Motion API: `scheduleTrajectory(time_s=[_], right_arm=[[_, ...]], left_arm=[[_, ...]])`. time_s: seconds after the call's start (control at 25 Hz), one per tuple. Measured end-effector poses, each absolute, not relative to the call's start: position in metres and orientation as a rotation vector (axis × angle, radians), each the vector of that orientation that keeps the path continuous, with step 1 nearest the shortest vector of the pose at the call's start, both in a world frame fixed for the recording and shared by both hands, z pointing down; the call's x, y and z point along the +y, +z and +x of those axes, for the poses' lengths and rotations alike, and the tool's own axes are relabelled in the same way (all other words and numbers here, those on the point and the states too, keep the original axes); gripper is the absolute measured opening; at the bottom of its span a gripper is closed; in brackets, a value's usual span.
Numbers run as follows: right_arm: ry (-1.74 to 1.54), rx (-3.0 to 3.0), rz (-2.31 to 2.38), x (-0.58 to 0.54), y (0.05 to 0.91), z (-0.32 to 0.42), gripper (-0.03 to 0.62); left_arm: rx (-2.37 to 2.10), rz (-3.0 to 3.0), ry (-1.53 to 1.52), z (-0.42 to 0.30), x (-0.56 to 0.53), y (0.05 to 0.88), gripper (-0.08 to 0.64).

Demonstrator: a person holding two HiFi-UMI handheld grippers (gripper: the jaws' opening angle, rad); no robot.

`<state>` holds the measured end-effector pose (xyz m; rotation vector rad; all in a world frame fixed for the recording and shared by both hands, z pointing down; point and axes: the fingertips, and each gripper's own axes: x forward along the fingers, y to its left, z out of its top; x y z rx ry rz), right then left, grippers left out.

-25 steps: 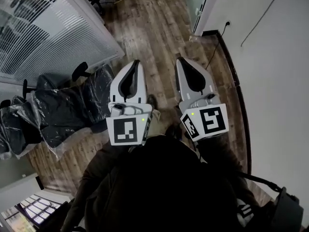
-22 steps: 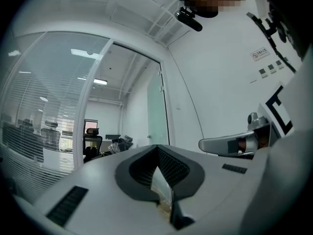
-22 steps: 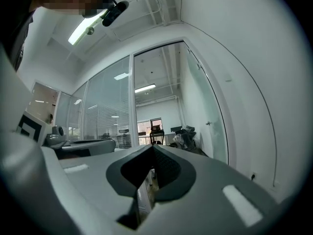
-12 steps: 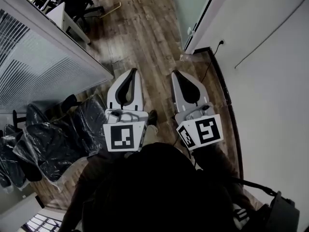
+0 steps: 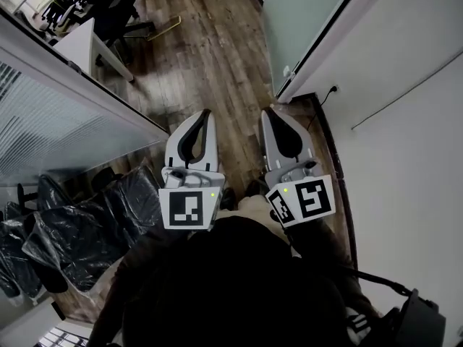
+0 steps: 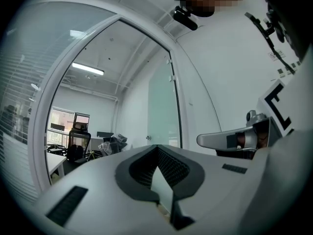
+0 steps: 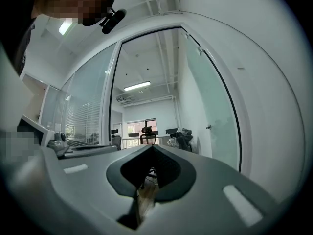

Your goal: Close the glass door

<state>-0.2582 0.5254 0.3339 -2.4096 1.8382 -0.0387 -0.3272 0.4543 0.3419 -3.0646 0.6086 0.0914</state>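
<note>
The glass door [image 5: 307, 16] is frosted pale green and stands swung open along the white wall at the upper right of the head view, with a small handle [image 5: 288, 71] near its edge. It also shows in the left gripper view as the glass door [image 6: 164, 109] and in the right gripper view as the glass door [image 7: 212, 106]. My left gripper [image 5: 205, 113] and right gripper [image 5: 267, 110] are held side by side over the wooden floor, well short of the door. Both are shut with nothing between their jaws.
A glass partition with blinds [image 5: 65, 114] lines the left side. Plastic-wrapped chairs [image 5: 79, 223] stand at the lower left. A desk [image 5: 79, 45] and an office chair [image 5: 116, 6] sit beyond the doorway. A white wall [image 5: 405, 121] with a socket [image 5: 333, 89] runs along the right.
The view has moved forward down the corridor: the glass door and doorway are nearer, and the wrapped chairs have slid back to the lower left. Both grippers stay shut and side by side.
</note>
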Motion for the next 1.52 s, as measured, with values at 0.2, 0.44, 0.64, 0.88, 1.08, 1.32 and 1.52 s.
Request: scheduleTrajectory(time_s=[0.2,0.44,0.64,0.88,1.08,1.32,1.52], right_arm=[[-0.043,1.834,-2.413,0.501,0.343,-0.216,0.002],[-0.026,1.841,-2.396,0.460,0.347,-0.144,0.002],[-0.023,1.872,-2.355,0.413,0.335,-0.080,0.002],[-0.030,1.922,-2.315,0.373,0.332,-0.025,0.002],[-0.046,1.944,-2.296,0.337,0.331,0.018,0.002],[-0.065,1.973,-2.291,0.280,0.342,0.069,0.002],[-0.075,1.996,-2.303,0.202,0.355,0.120,0.002]], left_arm=[[0.623,-3.069,0.050,-0.287,0.428,0.354,-0.003],[0.695,-3.052,0.060,-0.217,0.385,0.350,-0.003],[0.755,-3.022,0.095,-0.154,0.342,0.331,-0.003],[0.816,-2.998,0.060,-0.099,0.310,0.329,-0.003],[0.841,-2.986,0.052,-0.061,0.274,0.327,-0.003],[0.882,-2.990,0.032,-0.013,0.219,0.338,-0.003],[0.857,-2.993,0.052,0.040,0.142,0.351,-0.003]])
